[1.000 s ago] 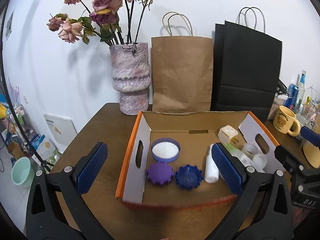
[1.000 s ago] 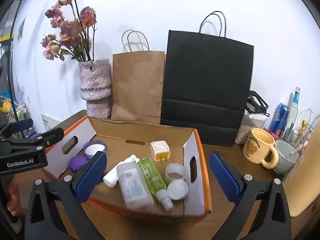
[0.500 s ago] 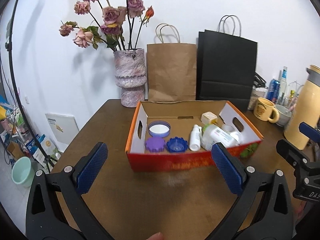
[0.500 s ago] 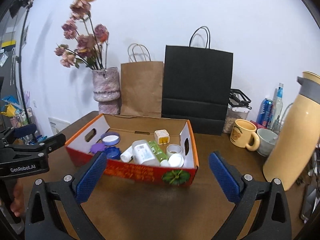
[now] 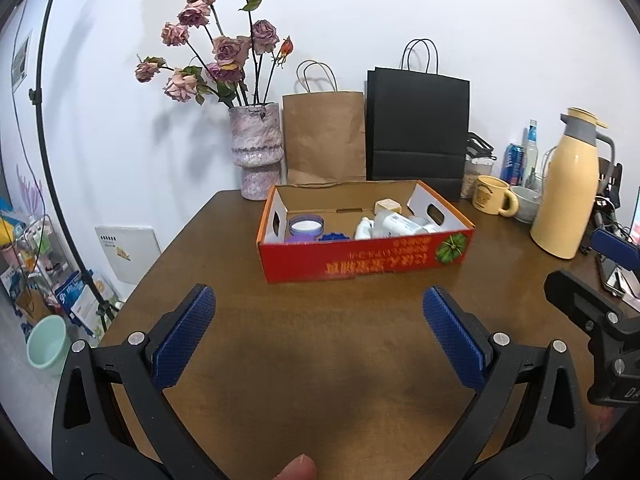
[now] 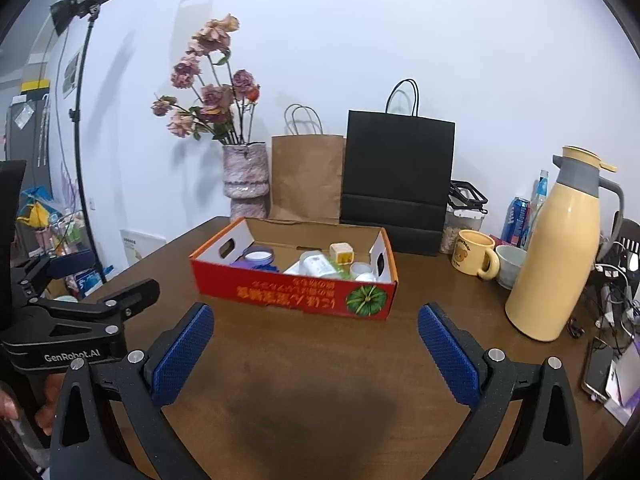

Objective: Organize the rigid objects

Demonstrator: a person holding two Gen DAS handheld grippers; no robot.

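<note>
Left tongs (image 5: 320, 320): jaws wide apart, holding nothing, hovering over bare brown tabletop (image 5: 320, 360), well short of the box. A fingertip (image 5: 296, 470) shows at the bottom edge of the left view.

Far left at the back: vase (image 5: 258, 152) with dried roses, then brown paper bag (image 5: 324, 136), then black paper bag (image 5: 416, 132), all against the wall.

Centre: red cardboard box (image 5: 360, 264) sits on the tabletop, open top, print upside down. Inside, left to right: purple jar lid (image 5: 306, 225), blue gear-shaped piece (image 5: 334, 237), white bottles (image 5: 384, 224), cream cube (image 5: 387, 205) at the back. Small round white containers (image 6: 362, 272) at the right end.

Right of the box: yellow mug (image 6: 476, 254), grey cup (image 6: 510, 260), cans, cream thermos jug (image 6: 560, 248).

Right tongs (image 6: 316, 340): also spread wide, nothing in them, near the box front but apart from it.
</note>
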